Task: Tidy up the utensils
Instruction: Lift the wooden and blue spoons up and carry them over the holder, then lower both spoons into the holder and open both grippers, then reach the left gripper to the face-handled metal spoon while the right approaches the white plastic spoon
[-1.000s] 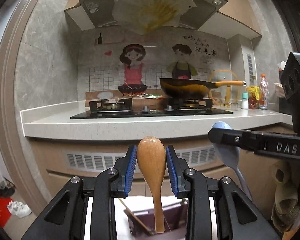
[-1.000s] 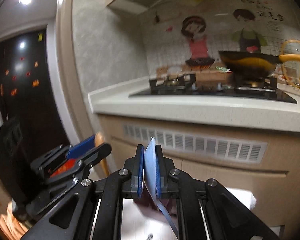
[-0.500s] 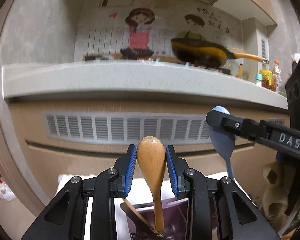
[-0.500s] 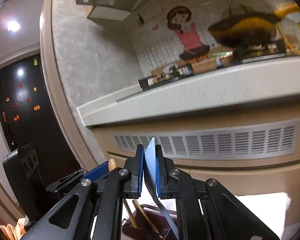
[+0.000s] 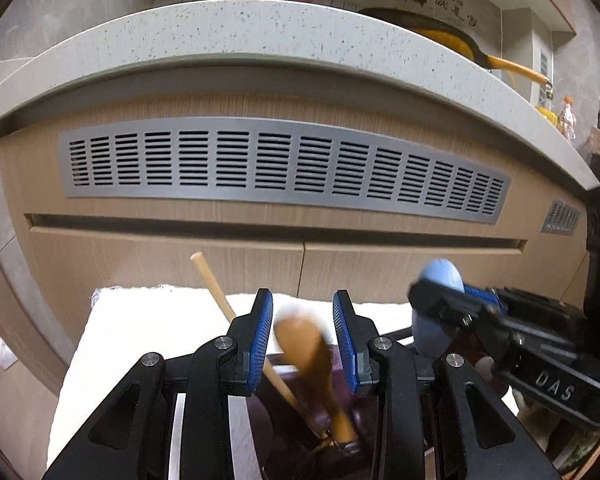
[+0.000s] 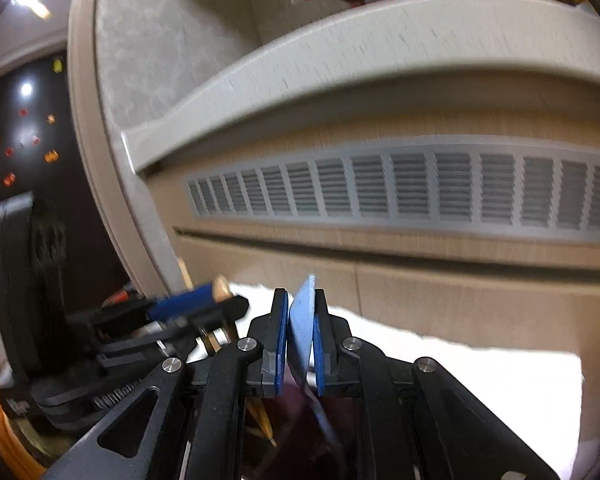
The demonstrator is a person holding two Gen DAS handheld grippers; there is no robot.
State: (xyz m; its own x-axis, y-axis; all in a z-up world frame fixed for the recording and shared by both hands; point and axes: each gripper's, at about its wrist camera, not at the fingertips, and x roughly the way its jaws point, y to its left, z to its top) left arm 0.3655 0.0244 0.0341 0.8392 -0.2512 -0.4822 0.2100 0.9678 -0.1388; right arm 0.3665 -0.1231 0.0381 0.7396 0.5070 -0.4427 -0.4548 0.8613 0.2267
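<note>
Down at the left wrist view first: looking along the left gripper [image 5: 303, 340], with blue pads set a moderate gap apart. Got the bowl of the wooden spoon [image 5: 304, 344] sitting between them, tilted and badly blurred. Honestly can't tell if the pads are actually pressing on it or just flanking it. Drops its handle into the dark purple holder [image 5: 288, 440] right under the fingers. Shares that holder with a wooden chopstick [image 5: 216, 288] that leans out up and to the left. Sits on a white cloth [image 5: 140, 340], in front of a wooden cabinet with a grey vent grille [image 5: 284, 164] under the speckled counter [image 5: 260, 32]. Also shows the right gripper [image 5: 432, 304] poking in from the right, clamped on a blue spoon [image 5: 440, 276], bowl up.

Over to the right wrist view: same grip seen from behind. Pads of the right gripper [image 6: 300, 340] nearly together, pinching the blue spoon [image 6: 302, 312] edge-on, with the handle trailing down toward the dark holder [image 6: 292, 420]. Catches the left gripper [image 6: 204, 300] off to the left, close by, with a bit of wooden spoon [image 6: 221, 286] peeking past its pad. Pretty motion-smeared overall.
</note>
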